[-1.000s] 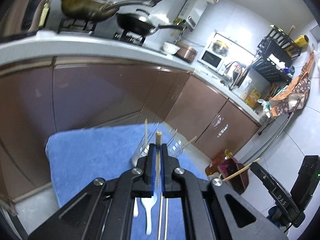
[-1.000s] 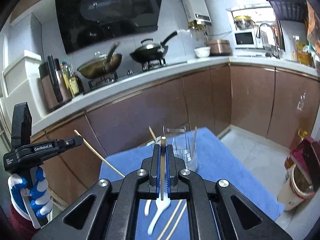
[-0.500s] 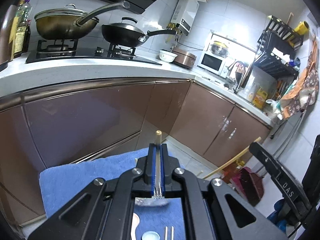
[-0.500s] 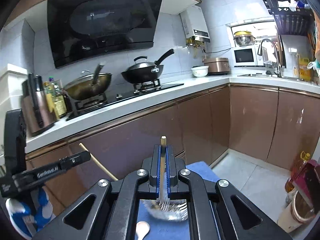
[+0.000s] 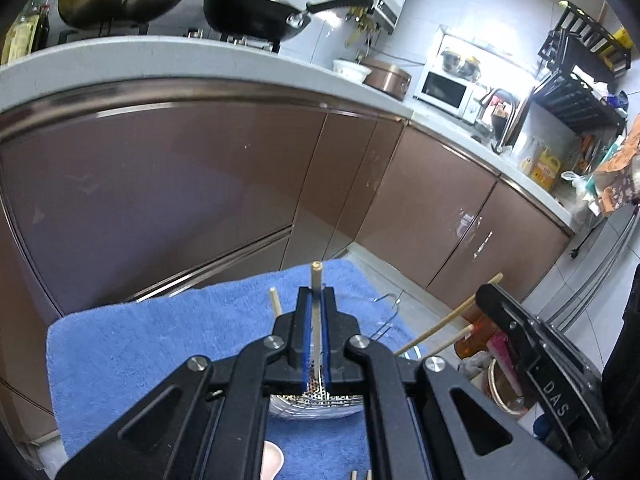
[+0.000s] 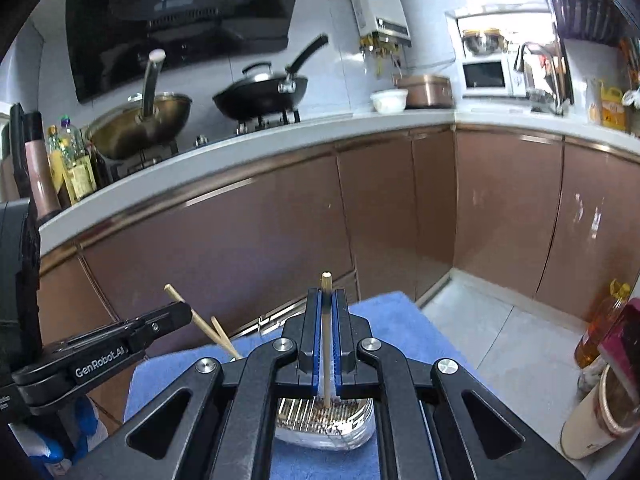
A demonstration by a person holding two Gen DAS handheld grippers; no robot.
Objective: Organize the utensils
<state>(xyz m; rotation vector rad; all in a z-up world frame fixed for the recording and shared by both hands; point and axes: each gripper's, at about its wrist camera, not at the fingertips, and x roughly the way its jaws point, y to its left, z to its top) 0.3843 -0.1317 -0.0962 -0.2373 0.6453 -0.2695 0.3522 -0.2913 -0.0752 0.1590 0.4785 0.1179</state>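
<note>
Holding one chopstick [image 5: 316,320] upright in your left gripper [image 5: 316,300] and another chopstick [image 6: 326,328] in your right gripper [image 6: 326,300], both closed narrow on the sticks, you were over the clear holder [image 6: 324,420] at the lower centre of each frame. Two chopsticks [image 6: 218,334] already leaned at the left of the right view. A white spoon [image 5: 272,458] and more stick ends lay on the blue towel [image 5: 140,340], so I judged the sorting partly done.

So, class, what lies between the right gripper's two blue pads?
In the right wrist view, one wooden chopstick sits clamped between the blue pads of the right gripper, with its lower tip pointing down at the clear holder.
</note>
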